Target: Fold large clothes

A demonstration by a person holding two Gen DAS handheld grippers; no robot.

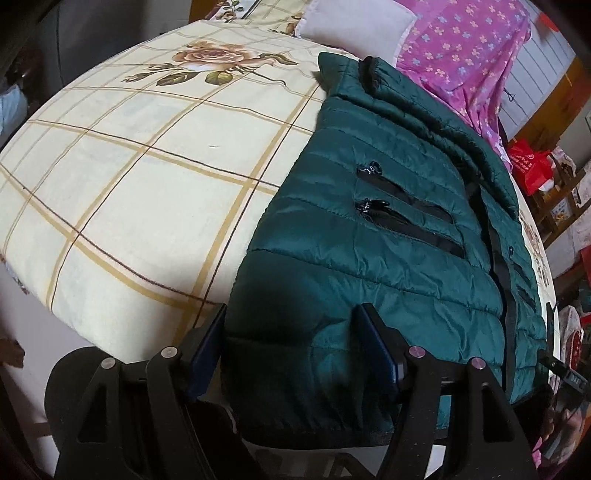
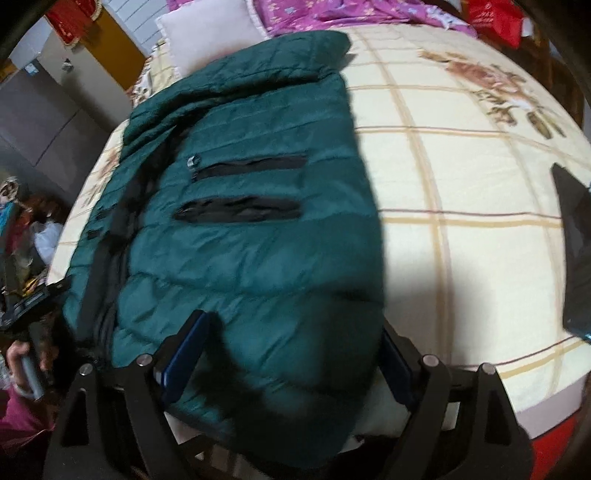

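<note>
A dark green quilted puffer jacket lies flat on the bed, its hem at the near edge, with two black zip pockets showing. My left gripper is open, its blue-padded fingers straddling the left corner of the hem. In the right wrist view the same jacket fills the middle, and my right gripper is open with its fingers either side of the right hem corner. The cloth hangs over the bed edge between each pair of fingers.
The bed wears a cream checked sheet with rose prints. A white pillow and a purple floral quilt lie at the head. A dark flat object sits at the right bed edge. Clutter stands beside the bed.
</note>
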